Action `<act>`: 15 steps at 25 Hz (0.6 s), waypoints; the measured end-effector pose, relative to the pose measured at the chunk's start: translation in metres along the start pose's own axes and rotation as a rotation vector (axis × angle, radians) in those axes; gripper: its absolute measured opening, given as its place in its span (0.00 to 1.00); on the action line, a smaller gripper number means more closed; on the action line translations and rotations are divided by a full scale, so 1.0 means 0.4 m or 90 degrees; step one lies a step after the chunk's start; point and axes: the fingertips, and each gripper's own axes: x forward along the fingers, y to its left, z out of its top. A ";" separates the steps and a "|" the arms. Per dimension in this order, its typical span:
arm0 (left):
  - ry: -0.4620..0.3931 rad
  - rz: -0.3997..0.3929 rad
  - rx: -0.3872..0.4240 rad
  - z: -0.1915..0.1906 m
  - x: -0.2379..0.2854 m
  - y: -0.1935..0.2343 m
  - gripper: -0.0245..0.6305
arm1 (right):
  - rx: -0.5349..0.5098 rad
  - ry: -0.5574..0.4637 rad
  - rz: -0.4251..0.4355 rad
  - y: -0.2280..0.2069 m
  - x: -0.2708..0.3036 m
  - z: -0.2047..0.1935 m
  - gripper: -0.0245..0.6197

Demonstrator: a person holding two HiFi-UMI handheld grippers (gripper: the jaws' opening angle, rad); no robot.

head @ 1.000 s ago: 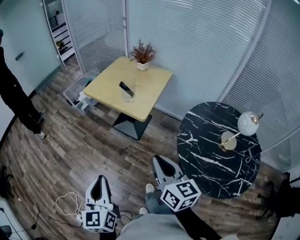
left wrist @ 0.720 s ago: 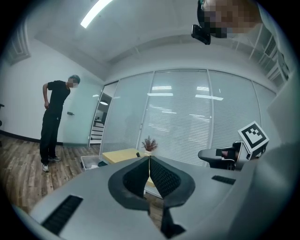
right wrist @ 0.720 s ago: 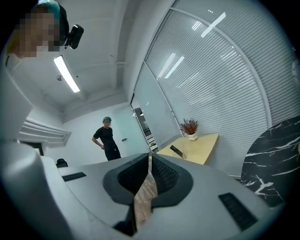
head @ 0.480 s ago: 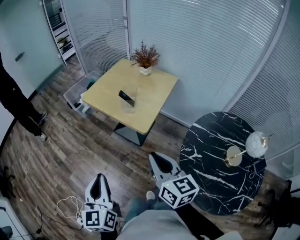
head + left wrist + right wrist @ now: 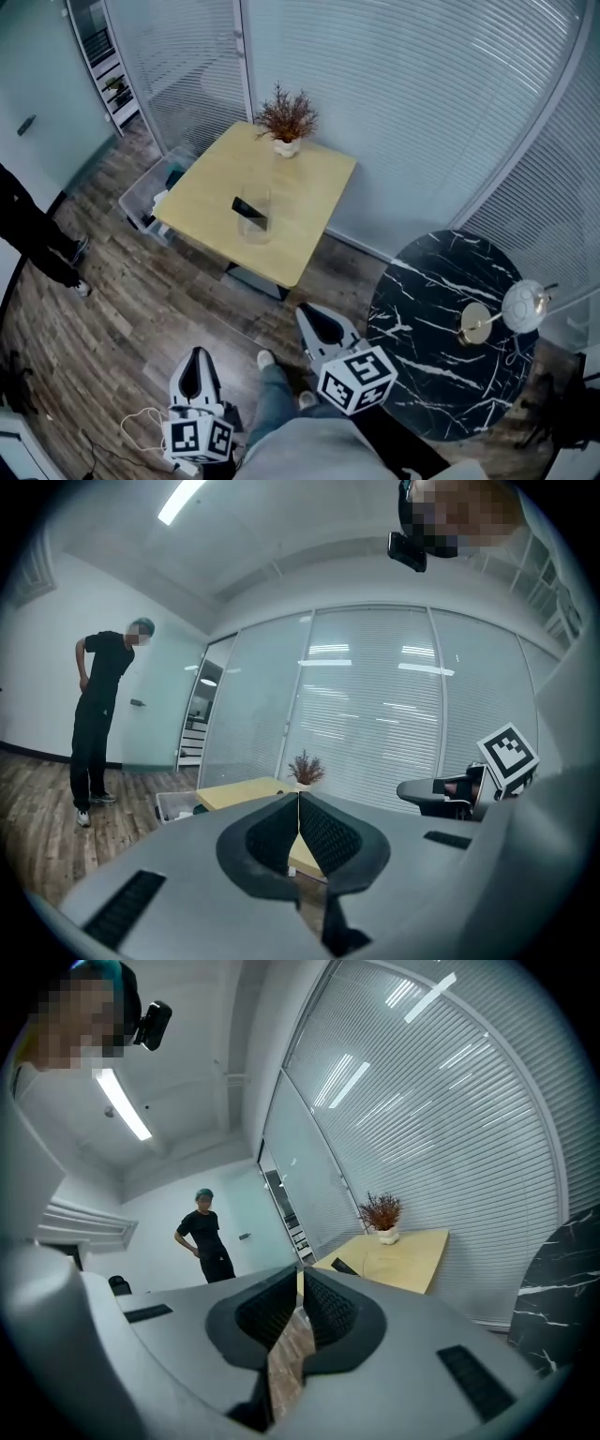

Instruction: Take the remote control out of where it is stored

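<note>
1. At the lower edge of the head view, the left gripper (image 5: pixel 195 354) and the right gripper (image 5: pixel 306 312) are held side by side over the wood floor (image 5: pixel 141 309). Both are well apart from the yellow table (image 5: pixel 314 192).
2. Same view, table top: the remote control (image 5: pixel 248 207) is stood tilted in a clear holder (image 5: pixel 255 225) near the middle of the table. A potted plant (image 5: pixel 285 118) is set at the far edge.
3. Same view, surroundings: a black marble table (image 5: pixel 422 328) with a globe lamp (image 5: pixel 521 307) is found at the right. A clear storage box (image 5: pixel 141 192) is placed on the floor beside the yellow table. A person in black (image 5: pixel 37 246) is seen at the left.
4. Left gripper view: the left gripper (image 5: pixel 299 801) is shown with its jaws pressed together and nothing between them. The yellow table (image 5: pixel 246 791), the plant (image 5: pixel 305 767) and the person (image 5: pixel 98 719) are seen beyond. The right gripper (image 5: pixel 417 791) is visible at the right.
5. Right gripper view: the right gripper (image 5: pixel 300 1276) is shown with its jaws brought together at the tips, and nothing is gripped. The remote control (image 5: pixel 343 1267) is seen as a dark strip on the yellow table (image 5: pixel 408 1255), short of the plant (image 5: pixel 380 1213). The person (image 5: pixel 208 1238) is placed at the left and the marble table (image 5: pixel 562 1279) at the right edge
</note>
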 end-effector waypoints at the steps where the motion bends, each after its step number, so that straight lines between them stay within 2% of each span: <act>1: 0.001 -0.004 0.001 0.005 0.026 0.012 0.05 | 0.001 -0.002 -0.002 -0.005 0.024 0.006 0.05; 15: 0.011 -0.073 0.019 0.116 0.346 0.208 0.05 | 0.008 -0.021 -0.062 -0.043 0.362 0.089 0.05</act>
